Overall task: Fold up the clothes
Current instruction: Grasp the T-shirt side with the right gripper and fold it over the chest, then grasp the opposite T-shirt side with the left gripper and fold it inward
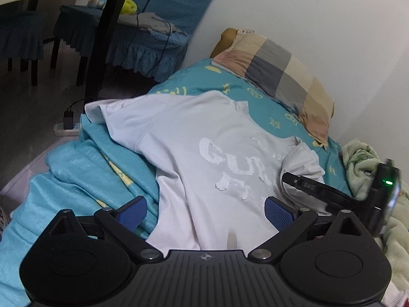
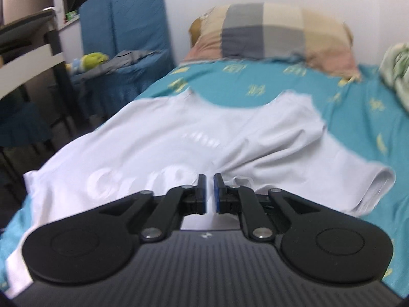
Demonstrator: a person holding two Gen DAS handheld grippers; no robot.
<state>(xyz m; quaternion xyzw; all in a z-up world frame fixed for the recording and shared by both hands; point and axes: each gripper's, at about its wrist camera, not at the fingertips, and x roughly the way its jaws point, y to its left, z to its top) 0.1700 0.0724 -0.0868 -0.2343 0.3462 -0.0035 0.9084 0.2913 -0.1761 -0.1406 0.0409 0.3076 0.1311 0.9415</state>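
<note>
A white T-shirt [image 1: 191,133] with white lettering lies spread face up on the teal bed sheet [image 1: 276,117], collar toward the pillow. My left gripper [image 1: 205,212] stands open and wide over the shirt's lower part, with cloth lying under the gap and neither pad pressing on it. The right wrist view is blurred. In it the T-shirt [image 2: 153,133] shows one sleeve bunched at the right, and my right gripper [image 2: 209,192] hovers over its chest with a narrow gap between the blue pads and nothing pinched. One of the right gripper's black fingers [image 1: 306,185] reaches over the shirt's right sleeve.
A checked pillow [image 1: 276,76] leans on the white wall at the bed's head. A green fleece blanket [image 1: 363,163] is heaped at the right. A bunched teal cover [image 1: 76,168] hangs off the bed's left edge. Blue-covered chairs [image 1: 153,41] and a power strip [image 1: 65,128] stand on the floor to the left.
</note>
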